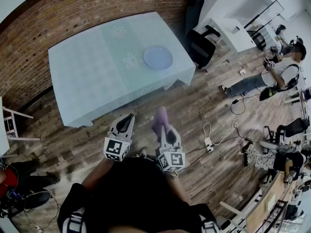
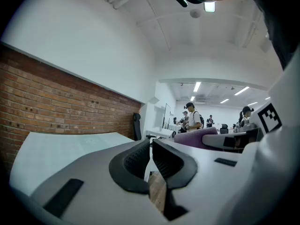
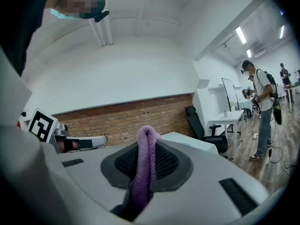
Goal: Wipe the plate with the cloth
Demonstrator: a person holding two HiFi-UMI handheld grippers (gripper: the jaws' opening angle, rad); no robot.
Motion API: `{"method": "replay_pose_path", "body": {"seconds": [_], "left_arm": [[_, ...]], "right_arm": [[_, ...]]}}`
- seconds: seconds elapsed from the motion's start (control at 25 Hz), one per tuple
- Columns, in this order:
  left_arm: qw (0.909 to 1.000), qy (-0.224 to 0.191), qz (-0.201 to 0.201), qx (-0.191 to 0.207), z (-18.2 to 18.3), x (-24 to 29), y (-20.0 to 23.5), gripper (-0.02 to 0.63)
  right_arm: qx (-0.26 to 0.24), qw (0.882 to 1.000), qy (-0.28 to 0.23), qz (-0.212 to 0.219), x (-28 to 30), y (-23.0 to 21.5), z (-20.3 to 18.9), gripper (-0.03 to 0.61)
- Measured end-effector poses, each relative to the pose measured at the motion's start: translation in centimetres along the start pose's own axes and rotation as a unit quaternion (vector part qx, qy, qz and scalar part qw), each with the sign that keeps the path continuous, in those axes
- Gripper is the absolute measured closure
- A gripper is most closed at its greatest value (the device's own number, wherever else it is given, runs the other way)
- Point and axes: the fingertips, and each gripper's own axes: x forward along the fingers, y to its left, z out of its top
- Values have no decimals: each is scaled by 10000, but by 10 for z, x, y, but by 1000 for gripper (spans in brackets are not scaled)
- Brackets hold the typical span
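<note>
A pale blue plate [image 1: 158, 57] lies near the right end of a table under a light blue-green cloth cover [image 1: 92, 76]. I stand a step back from the table's near edge. My right gripper [image 1: 164, 126] is shut on a folded purple cloth [image 1: 160, 119], which sticks up between the jaws as the purple cloth [image 3: 146, 165] in the right gripper view. My left gripper [image 1: 127, 119] is shut with nothing between its jaws [image 2: 151, 149]. Both grippers point roughly level toward the table, well short of the plate.
A red brick wall [image 1: 73, 18] runs behind the table. A black office chair [image 1: 200, 45] and white desk [image 1: 233, 30] stand at the right. Cables and a power strip [image 1: 209, 142] lie on the wooden floor. People stand and sit at the far right [image 1: 272, 72].
</note>
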Motion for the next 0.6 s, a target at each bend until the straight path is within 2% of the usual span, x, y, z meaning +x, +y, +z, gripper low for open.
{"method": "replay_pose_path", "body": {"seconds": [0.28, 0.44, 0.6], "left_arm": [[10000, -15, 37, -21, 2, -1, -3, 568], [9995, -149, 127, -231, 5, -5, -2, 568], [9996, -94, 203, -196, 6, -3, -7, 568]], "right_arm": [[-13, 10000, -59, 33, -2, -1, 4, 512], [44, 9999, -70, 90, -5, 0, 5, 512], [1, 9998, -73, 170, -6, -2, 7, 512]]}}
